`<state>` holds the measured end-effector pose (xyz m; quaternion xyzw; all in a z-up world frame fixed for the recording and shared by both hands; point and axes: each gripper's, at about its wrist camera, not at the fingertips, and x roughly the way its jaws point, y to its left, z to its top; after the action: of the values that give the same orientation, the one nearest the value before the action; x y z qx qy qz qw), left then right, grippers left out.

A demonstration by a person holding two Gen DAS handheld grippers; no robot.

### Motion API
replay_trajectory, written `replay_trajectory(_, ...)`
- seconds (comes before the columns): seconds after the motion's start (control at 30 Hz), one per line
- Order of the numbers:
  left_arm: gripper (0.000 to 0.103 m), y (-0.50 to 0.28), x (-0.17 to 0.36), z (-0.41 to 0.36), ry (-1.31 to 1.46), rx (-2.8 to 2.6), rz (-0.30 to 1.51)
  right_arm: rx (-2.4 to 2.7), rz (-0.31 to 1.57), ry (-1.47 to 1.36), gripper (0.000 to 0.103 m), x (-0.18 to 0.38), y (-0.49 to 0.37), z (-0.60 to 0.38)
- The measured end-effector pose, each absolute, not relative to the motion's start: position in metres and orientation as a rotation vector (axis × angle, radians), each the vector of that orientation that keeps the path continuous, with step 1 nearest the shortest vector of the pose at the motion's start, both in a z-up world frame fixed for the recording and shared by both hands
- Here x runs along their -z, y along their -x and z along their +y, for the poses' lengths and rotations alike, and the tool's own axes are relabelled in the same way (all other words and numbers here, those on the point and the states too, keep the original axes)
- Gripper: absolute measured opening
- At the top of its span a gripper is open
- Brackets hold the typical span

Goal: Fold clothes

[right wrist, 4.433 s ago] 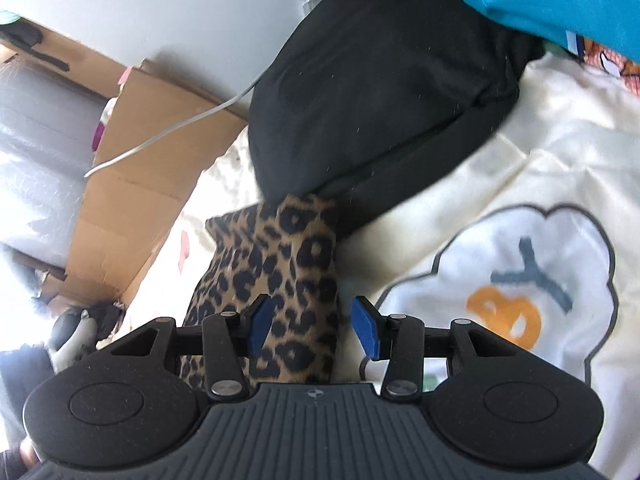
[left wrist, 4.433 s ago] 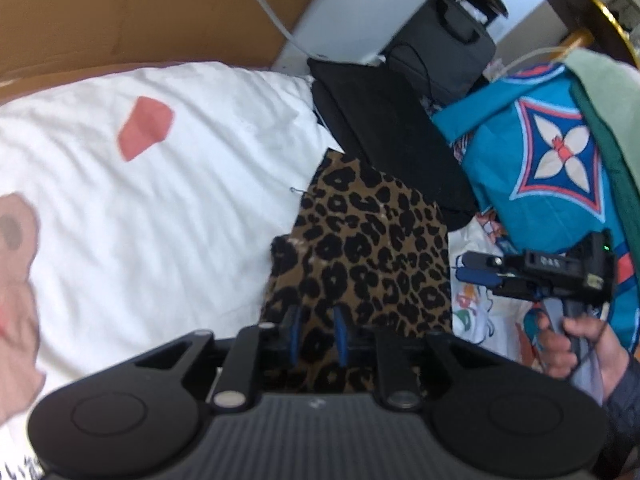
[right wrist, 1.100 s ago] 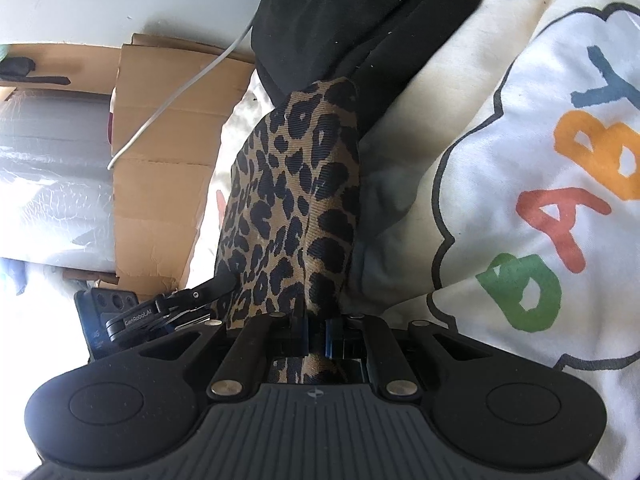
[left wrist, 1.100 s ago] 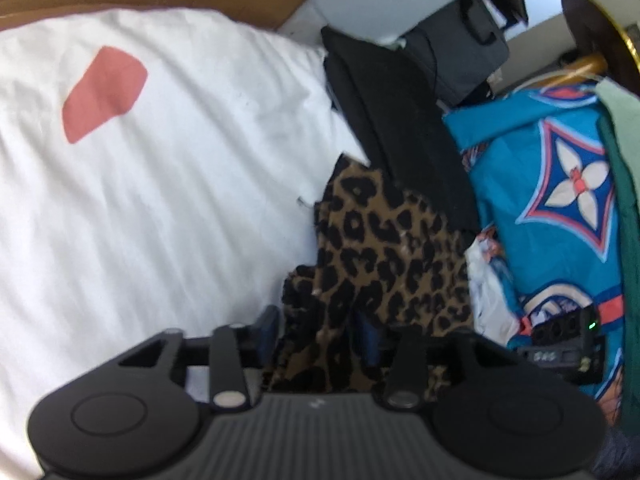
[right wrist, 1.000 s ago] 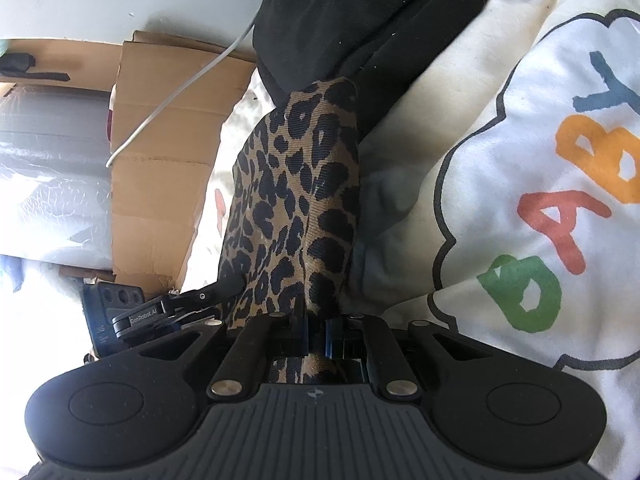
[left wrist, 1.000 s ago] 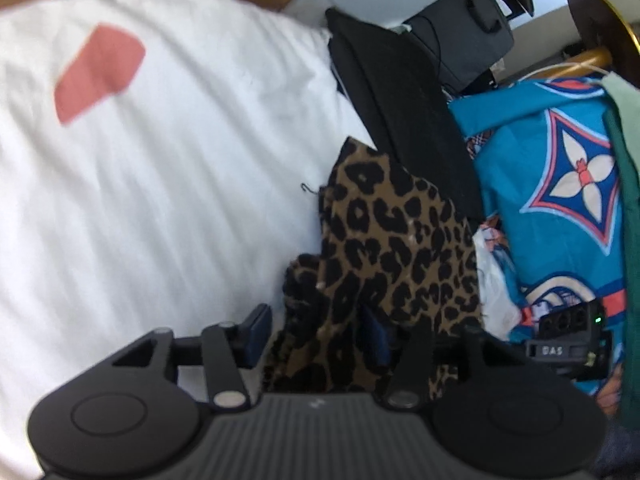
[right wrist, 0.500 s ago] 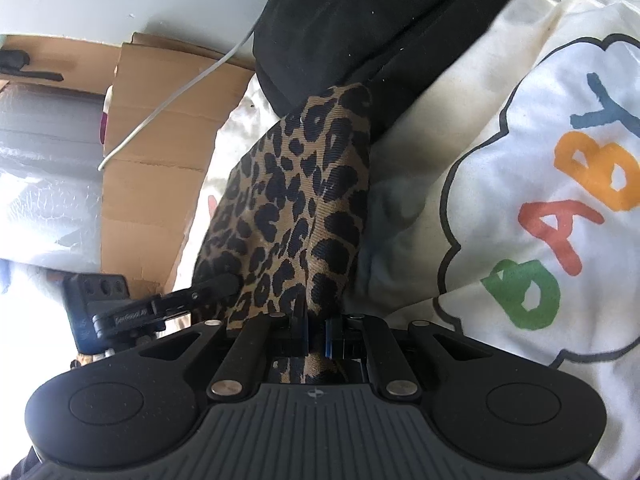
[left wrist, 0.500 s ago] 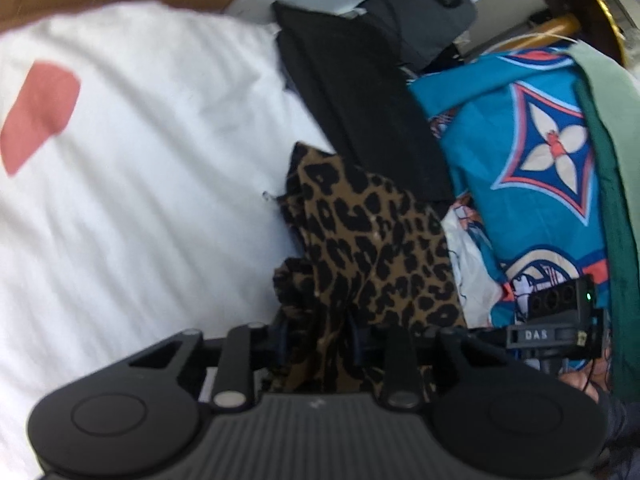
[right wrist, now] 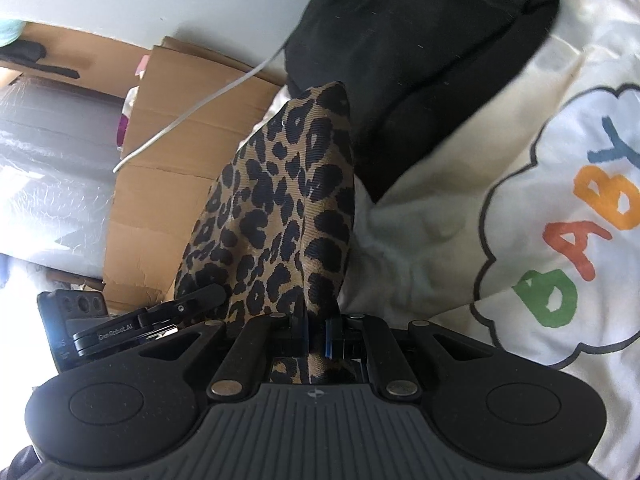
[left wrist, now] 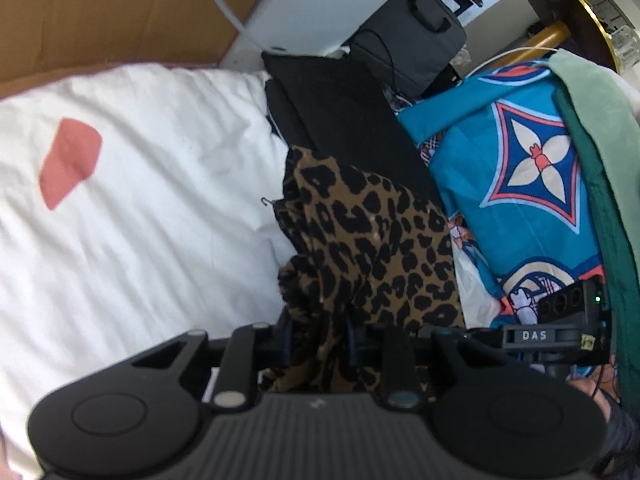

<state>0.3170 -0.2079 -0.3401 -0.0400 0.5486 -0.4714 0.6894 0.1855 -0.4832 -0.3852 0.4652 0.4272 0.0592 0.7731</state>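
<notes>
- The leopard-print garment (left wrist: 372,240) lies on the white bedding (left wrist: 152,200), its far corner against a black garment (left wrist: 344,120) and its right side beside a pile topped by a blue patterned cloth (left wrist: 520,168).
- The left gripper (left wrist: 318,340) is clamped on a bunched fold at the garment's near left edge; its fingers stand a little apart only because the thick cloth fills the gap.
- The right gripper (right wrist: 316,330) pinches the near right edge, fingers almost together with a thin layer of print between them.
- Progress looks early: both near edges are held, but the piece is rumpled and narrow, not spread flat, and no clean crease shows. Straightening it, folding it over and setting it aside all appear left to do, and other clothes wait in the pile.
- The left wrist view shows the open stretch of bedding with a red patch (left wrist: 70,162), the likely place to lay the garment out, and the right tool at its right edge.
- The right wrist view alone shows a cream cloth with a "BABY" print (right wrist: 560,240) under the garment's right side, a cardboard box (right wrist: 176,184) with a white cable (right wrist: 200,108), and the left tool at lower left.
</notes>
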Motion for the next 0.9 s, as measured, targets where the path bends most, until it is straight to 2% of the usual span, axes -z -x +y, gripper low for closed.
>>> replay_trajectory(0.5,0.025,-0.287,0.272,-0.175,0.127,0.919,1.107,-0.17,0.857,-0.812,0.005,0.314,-0.185,-0.451)
replay_trajectory(0.9,0.025,-0.264,0.18,-0.167,0.116,0.836,1.021,-0.216,0.802,-0.753,0.005,0.224,-0.182,-0.442)
